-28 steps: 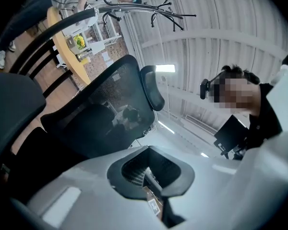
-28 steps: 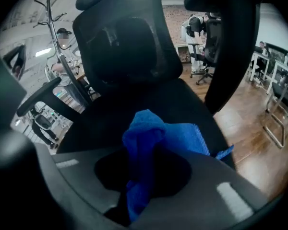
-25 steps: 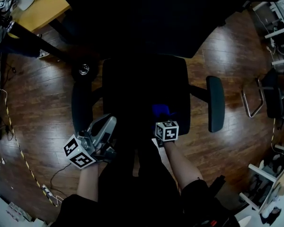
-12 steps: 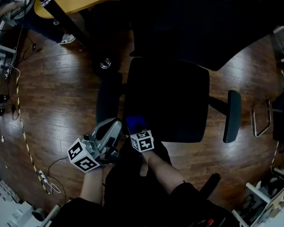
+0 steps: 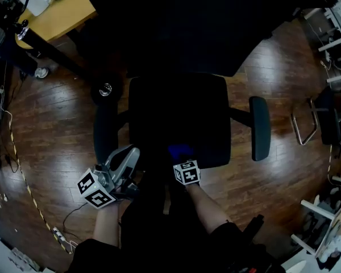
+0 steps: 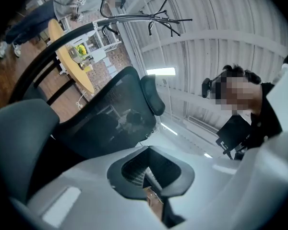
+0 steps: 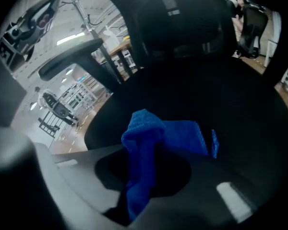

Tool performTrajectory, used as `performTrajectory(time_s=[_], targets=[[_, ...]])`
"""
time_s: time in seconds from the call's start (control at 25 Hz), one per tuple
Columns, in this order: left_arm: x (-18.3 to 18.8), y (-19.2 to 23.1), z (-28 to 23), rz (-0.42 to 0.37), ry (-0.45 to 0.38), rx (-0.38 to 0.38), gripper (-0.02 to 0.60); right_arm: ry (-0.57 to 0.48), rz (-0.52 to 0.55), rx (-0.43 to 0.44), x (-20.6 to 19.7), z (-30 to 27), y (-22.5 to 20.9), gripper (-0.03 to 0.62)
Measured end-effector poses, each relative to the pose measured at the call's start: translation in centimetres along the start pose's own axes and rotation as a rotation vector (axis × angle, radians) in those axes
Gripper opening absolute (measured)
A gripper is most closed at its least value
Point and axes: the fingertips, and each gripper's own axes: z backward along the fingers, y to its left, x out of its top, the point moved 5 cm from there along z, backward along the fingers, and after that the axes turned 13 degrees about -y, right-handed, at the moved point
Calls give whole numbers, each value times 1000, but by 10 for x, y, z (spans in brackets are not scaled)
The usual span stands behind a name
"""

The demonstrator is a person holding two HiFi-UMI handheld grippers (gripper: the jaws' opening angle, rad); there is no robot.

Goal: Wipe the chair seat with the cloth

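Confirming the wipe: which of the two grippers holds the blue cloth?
The right gripper: its jaws pinch the blue cloth on the black chair seat. The left gripper holds nothing.

We see a black chair seat (image 5: 179, 112) in the middle over a wood floor (image 5: 51, 129), with a blue cloth (image 5: 181, 151) at its front edge, right at the tip of the right gripper (image 5: 184, 162). The left gripper (image 5: 124, 162) is off the seat, just beside the left armrest (image 5: 105, 132), tilted toward the chair. A yellow table (image 5: 62, 13) is at the top left, and the right armrest (image 5: 260, 127) is well apart from both grippers.
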Motion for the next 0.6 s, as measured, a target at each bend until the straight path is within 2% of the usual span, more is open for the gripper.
performTrajectory(time_s=[0.16, 0.28, 0.4, 0.6], targets=[[-23, -6, -38, 33, 61, -70, 2, -51, -83, -190, -1, 58, -88, 60], [-42, -8, -63, 58, 116, -111, 2, -74, -130, -300, 2, 99, -134, 60], [-54, -14, -81, 72, 156, -137, 2, -97, -144, -332, 6, 117, -157, 60], [-60, -21, -89, 67, 185, -156, 2, -142, -205, -344, 9, 124, -164, 60]])
